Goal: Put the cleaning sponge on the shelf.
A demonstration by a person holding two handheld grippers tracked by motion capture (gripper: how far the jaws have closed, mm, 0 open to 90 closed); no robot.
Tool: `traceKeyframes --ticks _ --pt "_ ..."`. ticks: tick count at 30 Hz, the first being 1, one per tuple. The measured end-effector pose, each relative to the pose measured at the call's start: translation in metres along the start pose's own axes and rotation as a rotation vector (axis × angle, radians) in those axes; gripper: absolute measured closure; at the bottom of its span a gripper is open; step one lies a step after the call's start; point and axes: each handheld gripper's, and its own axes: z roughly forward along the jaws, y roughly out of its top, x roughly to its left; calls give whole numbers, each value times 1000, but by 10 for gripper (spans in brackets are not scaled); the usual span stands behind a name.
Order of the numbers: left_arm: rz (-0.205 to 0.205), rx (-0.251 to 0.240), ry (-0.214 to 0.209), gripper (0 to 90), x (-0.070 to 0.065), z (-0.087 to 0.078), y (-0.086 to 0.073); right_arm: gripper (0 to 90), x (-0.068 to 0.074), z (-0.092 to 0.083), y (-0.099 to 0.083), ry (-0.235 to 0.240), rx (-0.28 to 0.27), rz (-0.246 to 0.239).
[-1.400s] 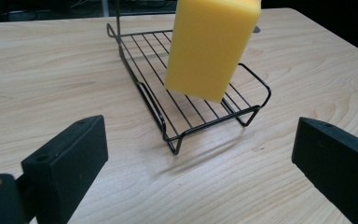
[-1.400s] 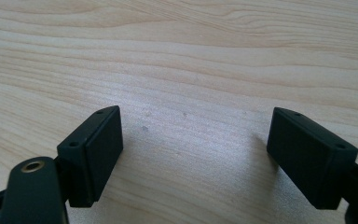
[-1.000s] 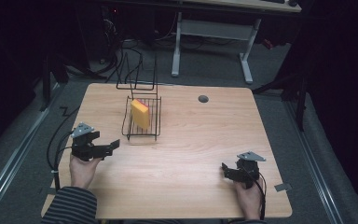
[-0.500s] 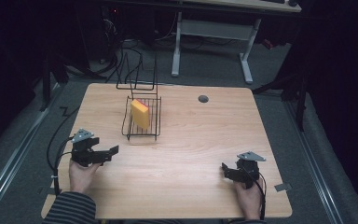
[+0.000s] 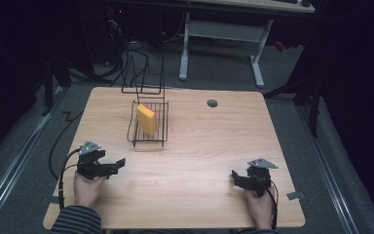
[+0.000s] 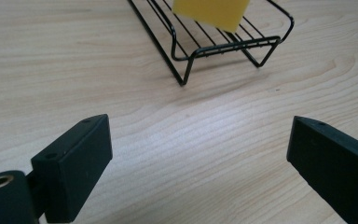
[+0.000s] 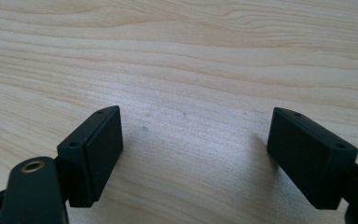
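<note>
Yellow sponge (image 5: 147,118), apparently upright in the wire rack (image 5: 148,138), lies well ahead of the released, empty left gripper (image 5: 114,165).

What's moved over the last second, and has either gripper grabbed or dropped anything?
The left gripper has drawn back toward the person, away from the wire rack, and sits lower in the high view than before. Its jaws are open and empty. Nothing was grabbed or released. The right gripper stayed put near the table's near right corner, open and empty. The yellow sponge is unmoved in the rack.
</note>
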Motion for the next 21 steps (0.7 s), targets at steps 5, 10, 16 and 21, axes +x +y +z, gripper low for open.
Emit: traceKeyframes --ticks 5,10,16,21 --pt "-6 12 6 76 0 4 -6 185 0 0 0 0 0 0" --pt "-2 28 22 77 0 10 -12 185 0 0 0 0 0 0" --pt "11 46 55 79 0 15 -18 185 0 0 0 -1 0 2" --pt "23 66 76 79 -1 20 -22 185 0 0 0 0 0 2"
